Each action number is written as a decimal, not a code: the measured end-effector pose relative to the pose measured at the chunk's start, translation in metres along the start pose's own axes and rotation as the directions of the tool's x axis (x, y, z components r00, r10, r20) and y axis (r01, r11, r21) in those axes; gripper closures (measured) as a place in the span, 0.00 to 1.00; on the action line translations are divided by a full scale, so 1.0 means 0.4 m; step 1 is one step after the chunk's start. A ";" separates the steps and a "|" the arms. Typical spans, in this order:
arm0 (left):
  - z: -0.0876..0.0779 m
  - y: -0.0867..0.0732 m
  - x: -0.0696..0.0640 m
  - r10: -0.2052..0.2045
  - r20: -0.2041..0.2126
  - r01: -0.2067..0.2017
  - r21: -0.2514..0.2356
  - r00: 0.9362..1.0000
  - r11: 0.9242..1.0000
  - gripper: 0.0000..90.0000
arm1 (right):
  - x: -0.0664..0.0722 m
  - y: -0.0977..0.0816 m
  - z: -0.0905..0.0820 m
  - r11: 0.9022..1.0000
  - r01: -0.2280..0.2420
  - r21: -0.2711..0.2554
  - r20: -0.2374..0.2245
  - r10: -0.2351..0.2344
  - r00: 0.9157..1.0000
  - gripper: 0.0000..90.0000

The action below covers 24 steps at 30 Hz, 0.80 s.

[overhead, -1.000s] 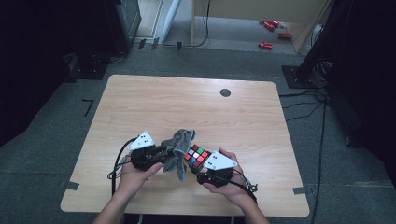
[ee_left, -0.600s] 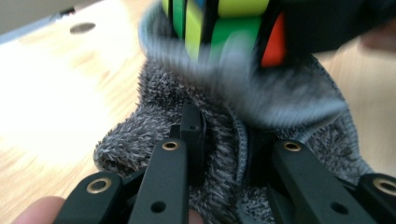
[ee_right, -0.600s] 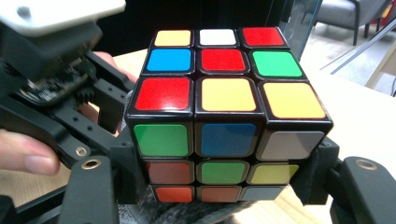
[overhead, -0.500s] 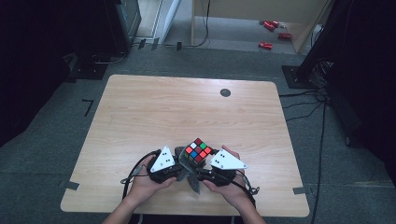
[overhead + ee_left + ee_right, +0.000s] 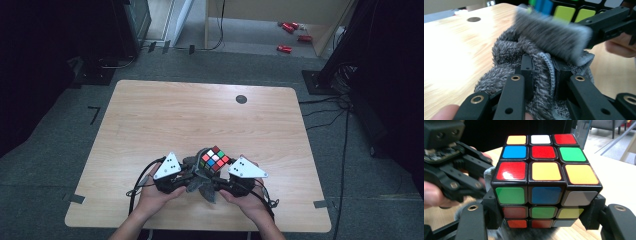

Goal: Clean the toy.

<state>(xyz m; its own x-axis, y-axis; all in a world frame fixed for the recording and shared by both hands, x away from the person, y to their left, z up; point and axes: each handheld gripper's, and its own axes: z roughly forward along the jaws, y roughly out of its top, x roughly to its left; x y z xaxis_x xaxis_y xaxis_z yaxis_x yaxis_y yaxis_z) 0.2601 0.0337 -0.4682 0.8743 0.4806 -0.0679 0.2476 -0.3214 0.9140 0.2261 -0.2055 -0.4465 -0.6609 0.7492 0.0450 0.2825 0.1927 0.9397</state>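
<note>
A pale wooden worktop (image 5: 165, 120) with a round dark grommet (image 5: 241, 99) near its far edge stands on grey carpet; red tools (image 5: 287, 37) lie on the floor beyond it, well past the grommet. Toward the near edge, well apart from the grommet, both hands meet. The right claw (image 5: 544, 217) is clamped on a multicoloured plastic puzzle cube (image 5: 544, 182), pads pressed to its two sides, holding it above the wood. The left claw (image 5: 542, 75) is closed on a fuzzy grey cloth (image 5: 524, 50), which touches the cube's underside.
</note>
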 end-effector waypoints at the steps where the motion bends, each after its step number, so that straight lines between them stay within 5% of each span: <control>1: -0.003 -0.006 0.012 0.000 -0.025 0.000 0.011 1.000 1.000 0.84 | -0.005 -0.001 -0.001 1.000 -0.003 0.008 0.015 0.003 1.000 0.38; 4: 0.006 -0.017 0.020 0.023 -0.038 -0.020 0.082 0.999 0.996 0.73 | -0.018 -0.007 -0.001 1.000 -0.017 0.023 0.043 0.016 0.999 0.38; 11: 0.013 -0.022 0.020 0.128 -0.077 -0.108 0.224 0.989 0.969 0.47 | -0.034 -0.002 -0.012 1.000 -0.028 0.013 0.080 0.027 0.996 0.38; 14: 0.008 -0.020 0.021 0.126 -0.082 -0.104 0.226 0.989 0.969 0.36 | -0.038 -0.001 -0.014 0.999 -0.037 0.013 0.089 0.035 0.995 0.38; 20: 0.012 -0.013 0.001 0.112 -0.104 -0.094 0.164 0.988 0.982 0.19 | -0.033 0.006 -0.012 0.996 -0.085 0.013 0.095 0.083 0.992 0.38; 24: 0.038 -0.017 -0.019 0.078 -0.107 -0.066 0.115 0.991 0.991 0.19 | -0.017 0.008 -0.003 0.994 -0.104 0.013 0.080 0.103 0.991 0.38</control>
<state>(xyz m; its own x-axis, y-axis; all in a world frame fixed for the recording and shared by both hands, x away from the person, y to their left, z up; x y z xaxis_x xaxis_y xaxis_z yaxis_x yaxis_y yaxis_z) 0.2582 0.0197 -0.4800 0.8411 0.5388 0.0473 0.2356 -0.4438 0.8646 0.2306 -0.2107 -0.4436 -0.5708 0.8131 0.1144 0.3590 0.1218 0.9254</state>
